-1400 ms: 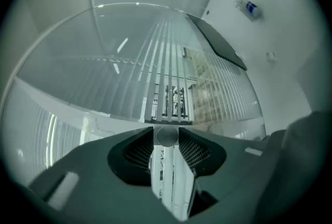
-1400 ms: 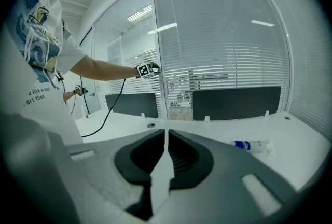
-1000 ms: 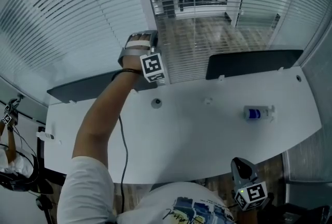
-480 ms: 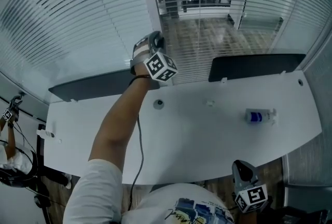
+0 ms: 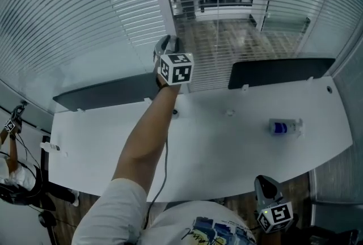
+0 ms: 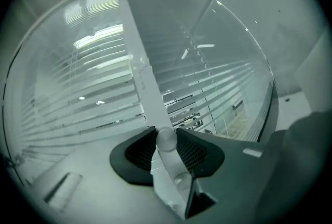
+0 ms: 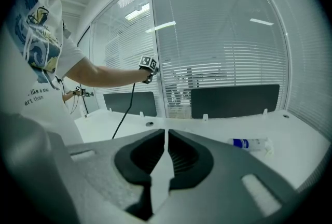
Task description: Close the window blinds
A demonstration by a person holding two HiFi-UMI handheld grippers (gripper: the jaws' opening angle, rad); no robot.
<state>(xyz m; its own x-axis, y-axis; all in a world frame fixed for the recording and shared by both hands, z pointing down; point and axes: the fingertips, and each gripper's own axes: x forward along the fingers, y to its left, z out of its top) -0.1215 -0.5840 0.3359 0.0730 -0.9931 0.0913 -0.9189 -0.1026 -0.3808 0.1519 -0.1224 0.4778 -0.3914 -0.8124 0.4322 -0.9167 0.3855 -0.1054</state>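
One blue-labelled bottle [image 5: 282, 126] before blinds [image 5: 85, 5]

The desk [image 5: 227, 147] is smooth, matt white. Along its far edge the dark panels [image 5: 278, 71] look matt; their material cannot be told. Beyond the desk, the blinds [image 5: 85, 11] have thin pale slats with a faint sheen, and the floor [image 5: 227, 39] shows wood grain. On the desk, the bottle [image 5: 282, 125] is glossy plastic. Above the desk, the wand [image 6: 167, 143] is smooth, translucent plastic between the left gripper [image 6: 166, 137]'s black, ribbed, rubbery pads [image 6: 140, 153]. The right gripper [image 7: 166, 137] has a grey, matt, finely grainy shell. The shirt [image 5: 198, 227] is printed white cloth.
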